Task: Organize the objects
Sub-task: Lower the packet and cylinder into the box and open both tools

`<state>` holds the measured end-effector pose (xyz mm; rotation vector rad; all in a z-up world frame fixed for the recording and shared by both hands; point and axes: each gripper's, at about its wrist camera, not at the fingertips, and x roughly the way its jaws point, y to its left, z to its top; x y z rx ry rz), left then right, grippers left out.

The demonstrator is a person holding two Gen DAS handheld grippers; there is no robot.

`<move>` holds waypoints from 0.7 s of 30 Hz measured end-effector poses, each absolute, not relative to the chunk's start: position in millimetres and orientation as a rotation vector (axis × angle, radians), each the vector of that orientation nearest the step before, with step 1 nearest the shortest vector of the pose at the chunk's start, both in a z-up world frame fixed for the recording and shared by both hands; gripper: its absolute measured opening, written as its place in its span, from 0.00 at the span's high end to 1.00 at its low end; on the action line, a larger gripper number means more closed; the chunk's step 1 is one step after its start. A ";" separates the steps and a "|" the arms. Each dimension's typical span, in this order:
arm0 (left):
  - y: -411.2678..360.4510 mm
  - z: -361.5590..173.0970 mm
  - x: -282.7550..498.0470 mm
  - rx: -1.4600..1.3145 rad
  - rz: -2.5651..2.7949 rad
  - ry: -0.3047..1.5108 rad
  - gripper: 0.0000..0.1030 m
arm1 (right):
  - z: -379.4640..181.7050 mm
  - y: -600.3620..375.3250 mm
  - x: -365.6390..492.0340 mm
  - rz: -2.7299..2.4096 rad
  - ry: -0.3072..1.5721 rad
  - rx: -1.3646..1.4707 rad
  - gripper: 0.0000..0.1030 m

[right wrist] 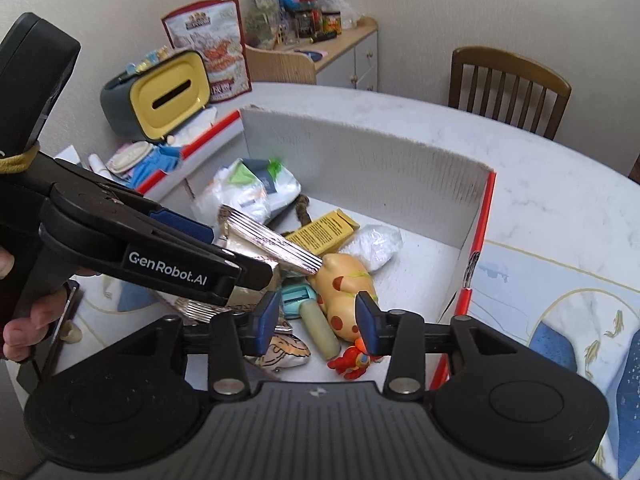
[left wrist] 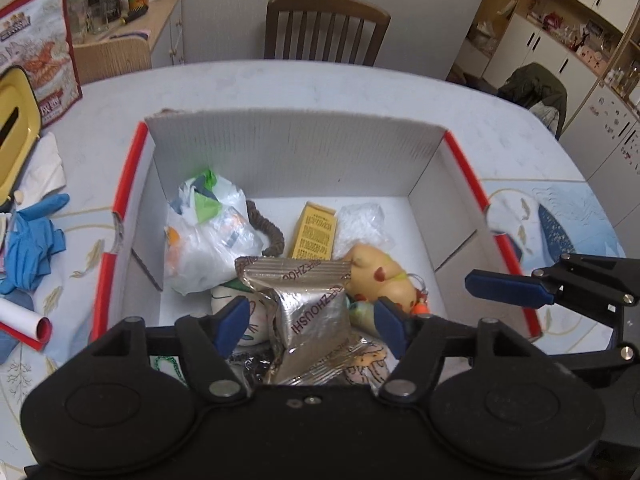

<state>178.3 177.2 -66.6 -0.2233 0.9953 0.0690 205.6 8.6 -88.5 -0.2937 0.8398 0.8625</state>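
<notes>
A white cardboard box (left wrist: 296, 152) with red rims stands open on the table. Several things lie in it: a plastic bag (left wrist: 208, 232), a small yellow carton (left wrist: 316, 232) and a yellow spotted toy (left wrist: 380, 276). A silver foil packet (left wrist: 312, 308) stands upright between the blue pads of my left gripper (left wrist: 312, 326). The pads stand apart from it, so the gripper is open. From the right wrist view the left gripper (right wrist: 236, 254) reaches in from the left around the foil packet (right wrist: 272, 248). My right gripper (right wrist: 318, 320) hangs open above the toy (right wrist: 344, 292) and a green cylinder (right wrist: 320, 332), holding nothing.
A yellow tissue box (right wrist: 172, 96), a snack bag (left wrist: 40, 60), blue gloves (left wrist: 32, 240) and a paper roll (left wrist: 24, 320) crowd the table left of the box. A wooden chair (left wrist: 326, 32) stands behind. A person's hand (right wrist: 24, 332) holds the left gripper.
</notes>
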 end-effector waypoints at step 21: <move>147.6 -10.4 116.9 -0.159 0.098 0.775 0.09 | -32.5 -46.2 172.3 0.897 0.691 -0.184 0.42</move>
